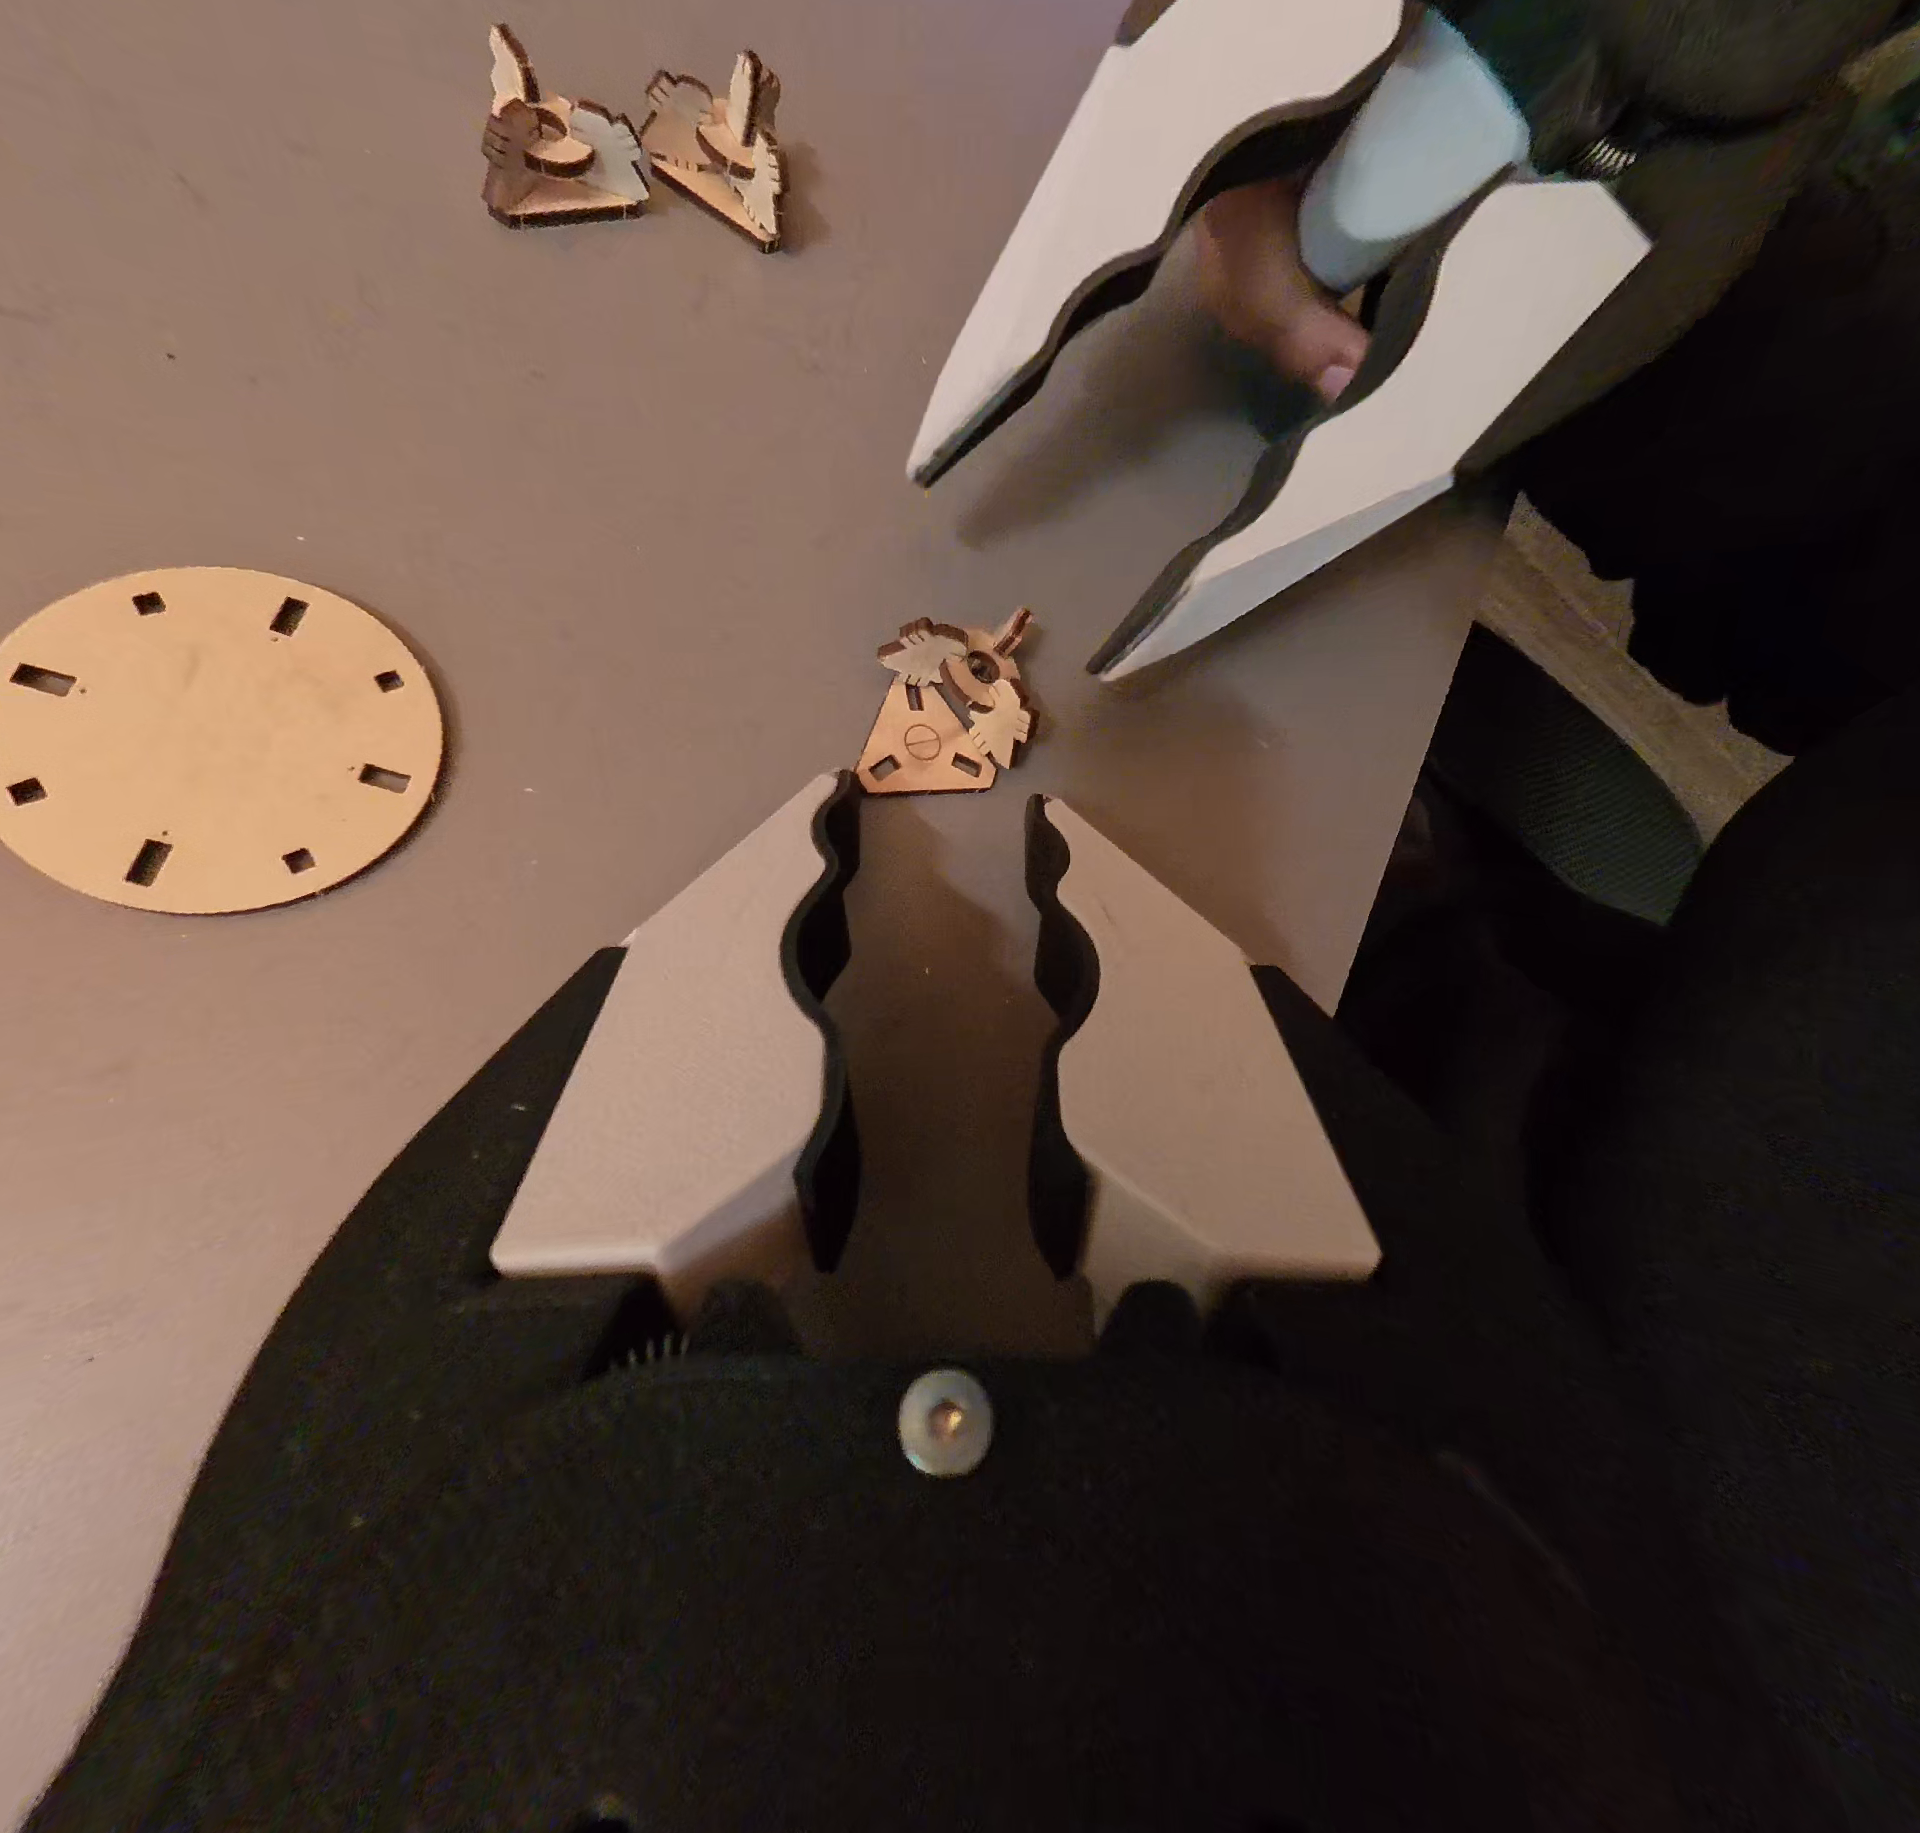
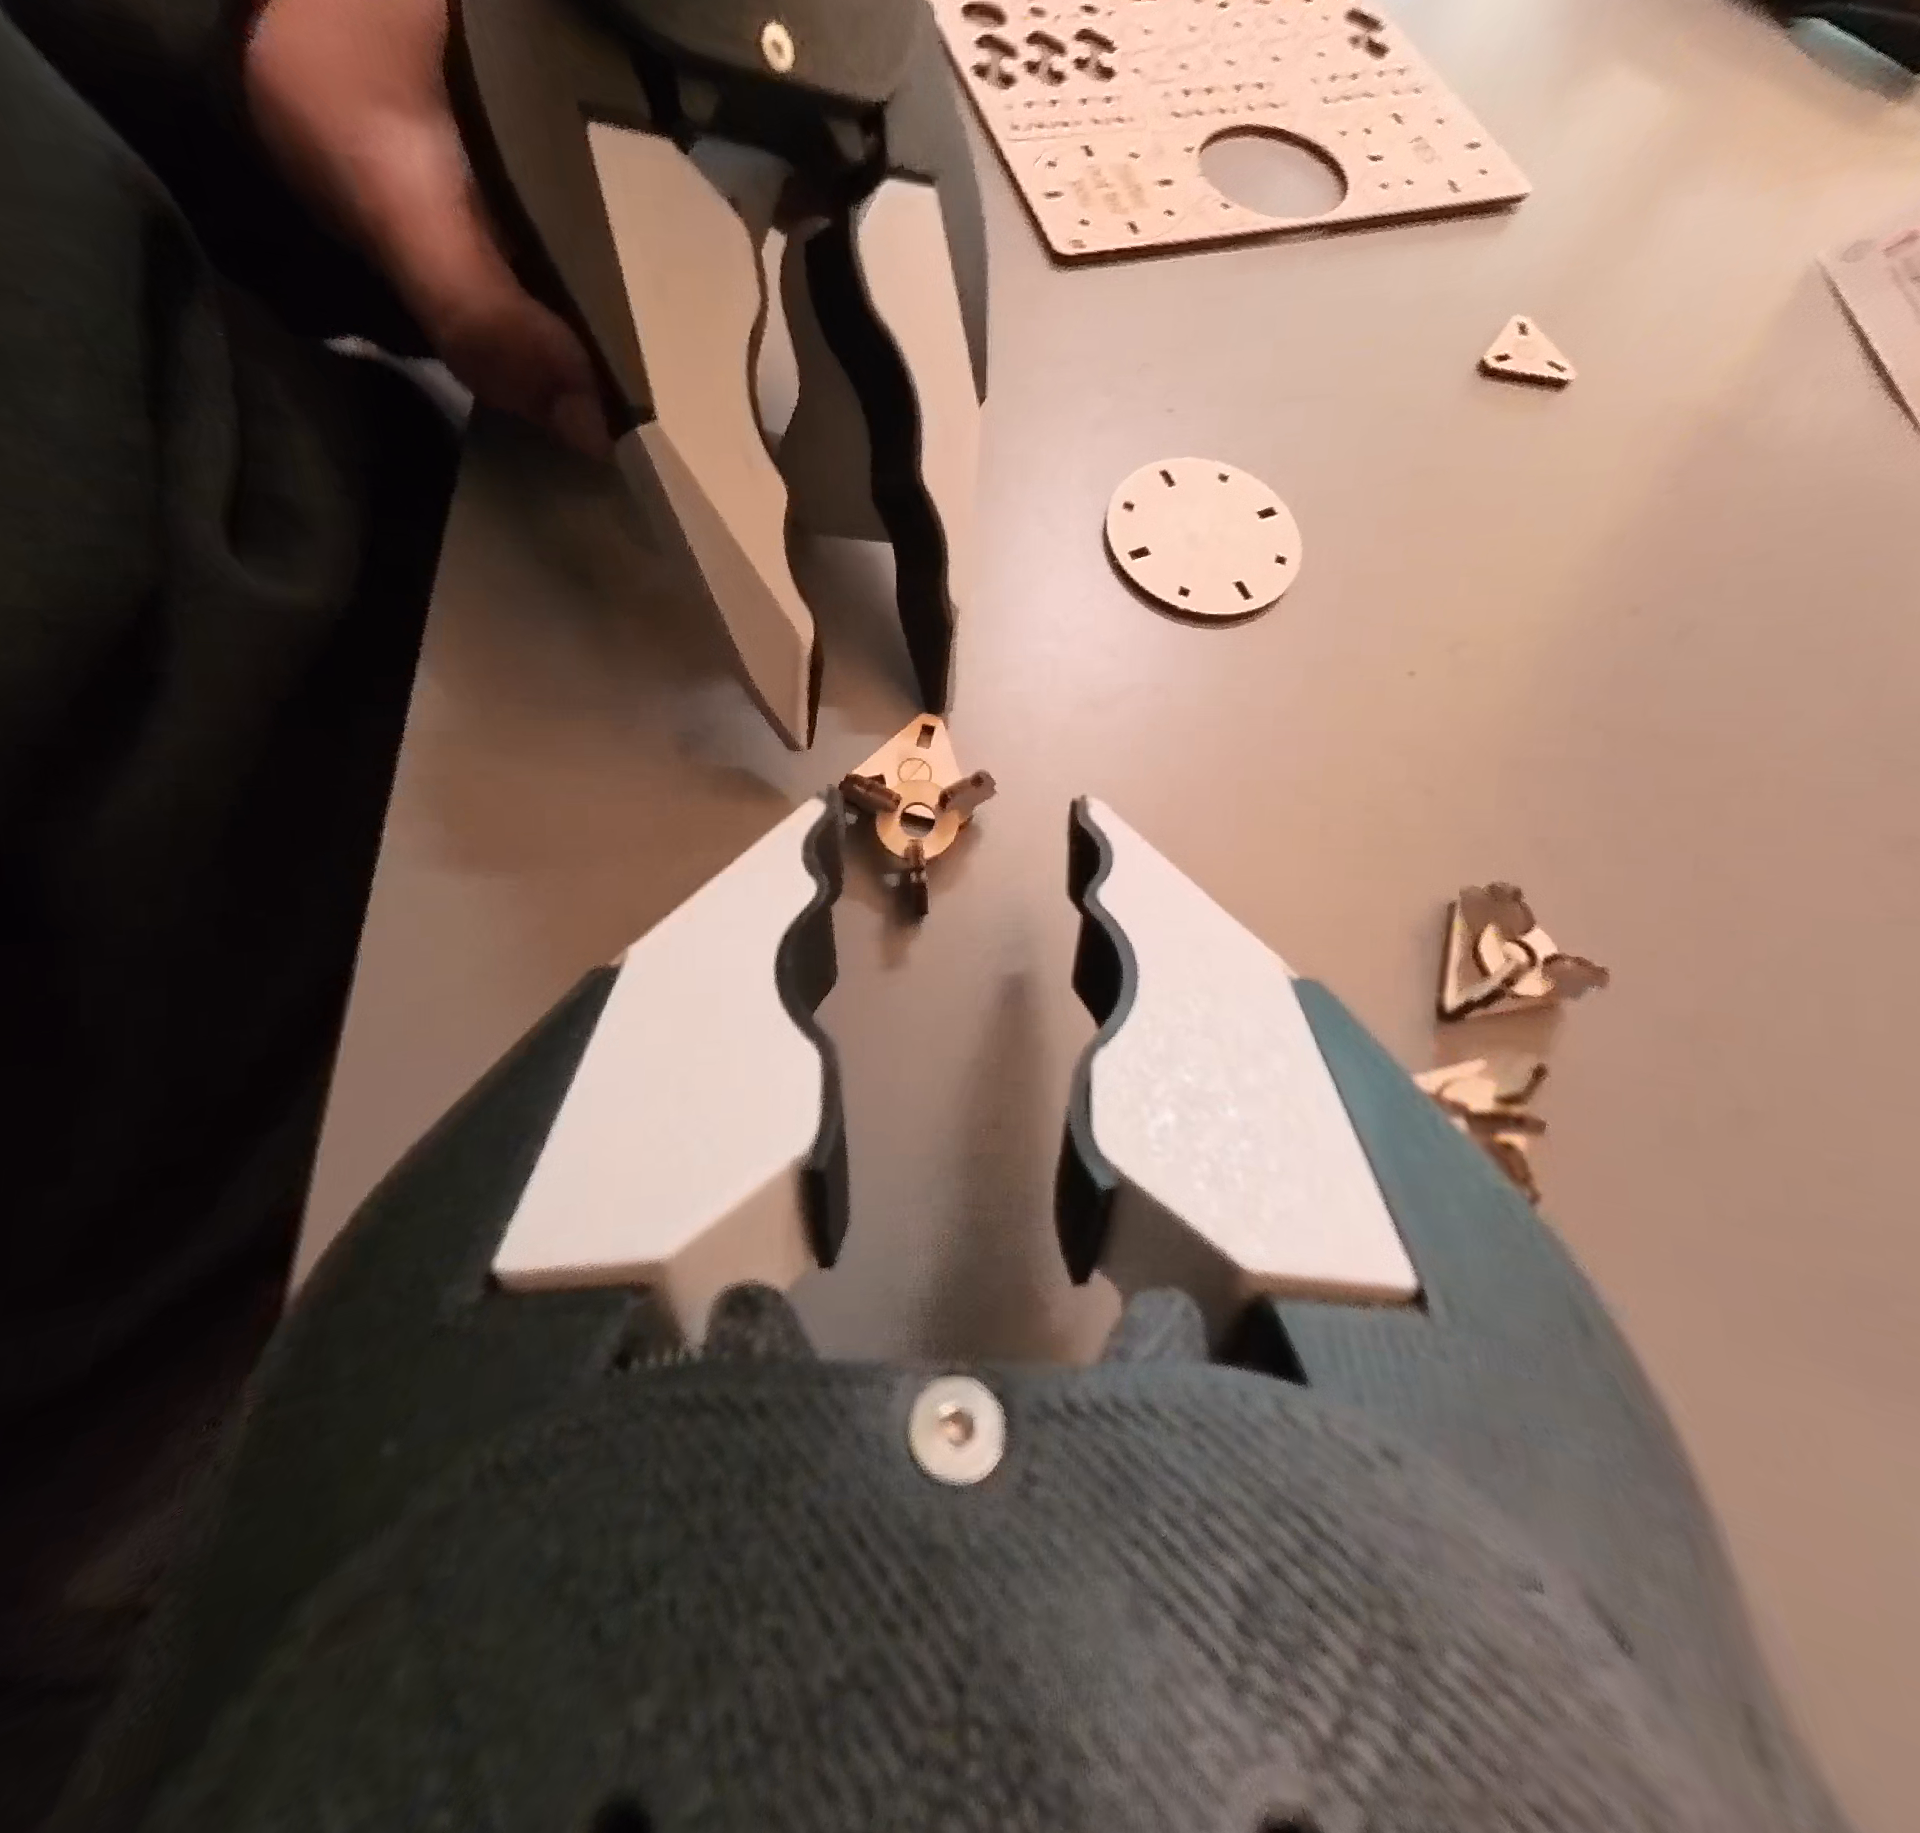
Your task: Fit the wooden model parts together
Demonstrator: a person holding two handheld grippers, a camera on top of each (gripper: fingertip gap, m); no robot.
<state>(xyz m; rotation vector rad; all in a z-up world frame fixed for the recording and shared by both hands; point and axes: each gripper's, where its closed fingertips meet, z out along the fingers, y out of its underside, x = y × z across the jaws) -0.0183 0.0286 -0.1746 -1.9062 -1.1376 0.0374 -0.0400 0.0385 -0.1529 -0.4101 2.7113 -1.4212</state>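
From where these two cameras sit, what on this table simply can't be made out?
- Left gripper: whether its fingertip touches the small triangular wooden assembly is unclear; the tip overlaps the assembly's corner.
- Paper, right wrist view: cut off by the right edge.
- Lower wooden piece, right wrist view: partly hidden behind the right gripper body.
- Punched wooden sheet, right wrist view: fine cutouts blurred, top cut off.
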